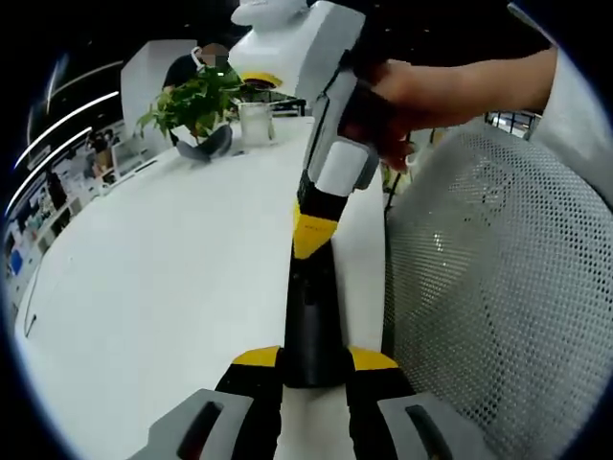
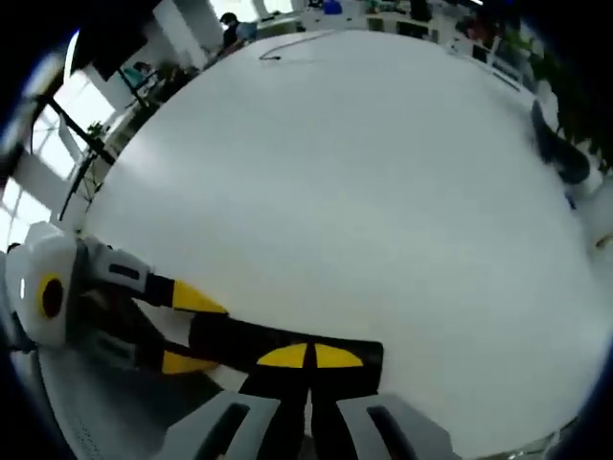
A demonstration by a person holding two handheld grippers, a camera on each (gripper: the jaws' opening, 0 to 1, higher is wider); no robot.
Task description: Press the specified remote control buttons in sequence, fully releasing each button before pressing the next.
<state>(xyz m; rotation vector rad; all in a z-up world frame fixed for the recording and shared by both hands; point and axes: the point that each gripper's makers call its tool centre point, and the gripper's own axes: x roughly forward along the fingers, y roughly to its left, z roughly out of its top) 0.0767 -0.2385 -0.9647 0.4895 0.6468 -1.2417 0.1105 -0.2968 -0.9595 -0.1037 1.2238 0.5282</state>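
While clamped: remote (image 1: 313,316) sat between left gripper (image 1: 314,383) jaws, long axis pointing away.
Right gripper (image 2: 308,369): closed, tips on remote (image 2: 287,350), crossing it.

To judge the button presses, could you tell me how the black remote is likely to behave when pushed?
The remote looks a rigid, slim bar, so it probably won't flex. On the smooth white table it could slide, hence perhaps the left gripper clamping its end.
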